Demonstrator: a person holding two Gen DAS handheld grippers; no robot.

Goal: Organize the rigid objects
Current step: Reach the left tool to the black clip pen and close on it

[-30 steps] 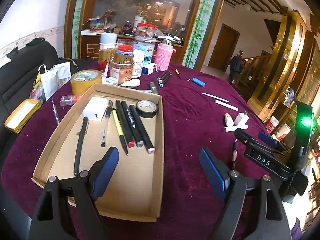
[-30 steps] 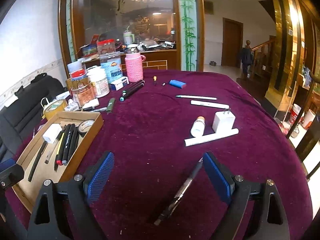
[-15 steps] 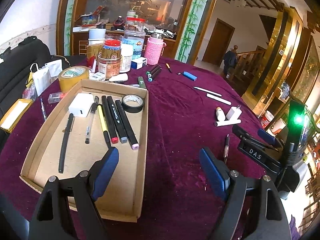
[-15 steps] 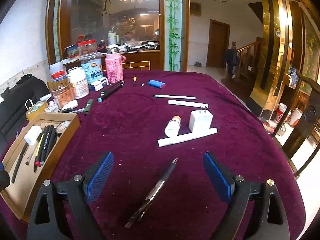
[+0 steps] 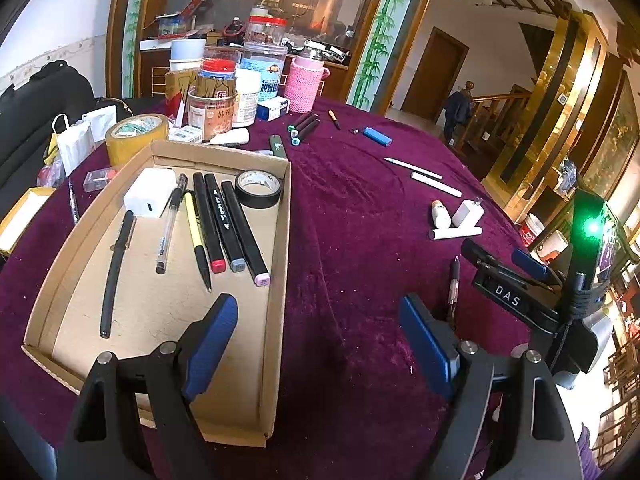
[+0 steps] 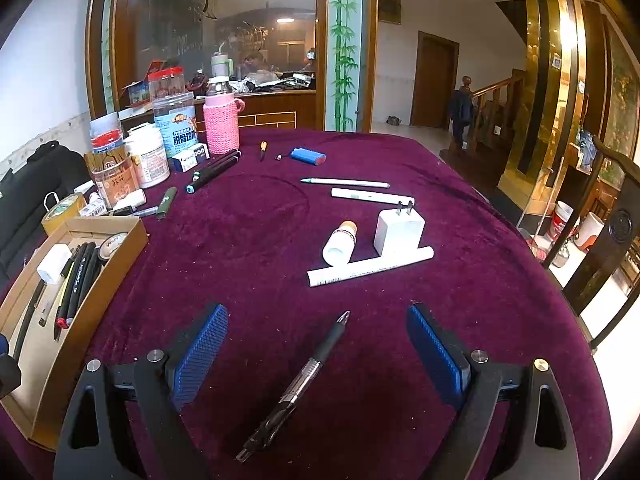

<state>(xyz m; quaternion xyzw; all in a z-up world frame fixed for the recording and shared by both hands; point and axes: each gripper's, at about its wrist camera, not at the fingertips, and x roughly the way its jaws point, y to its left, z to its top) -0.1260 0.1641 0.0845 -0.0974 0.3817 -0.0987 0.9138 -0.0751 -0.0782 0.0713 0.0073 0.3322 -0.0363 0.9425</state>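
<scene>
Between the wide-apart jaws of the right gripper (image 6: 318, 350) lies a black-and-clear retractable pen (image 6: 298, 384) on the maroon velvet surface (image 6: 260, 220), untouched: the step in hand is the reach. Next, lower and close across the barrel (it lies slanted). Left of these jaws waits the shallow cardboard tray (image 5: 280, 280); the left gripper (image 5: 320, 340), jaws apart and empty, tilts down over its near right edge.

Bright daylight from the right, sharp centre (fisheye edges bend, corners black).
</scene>
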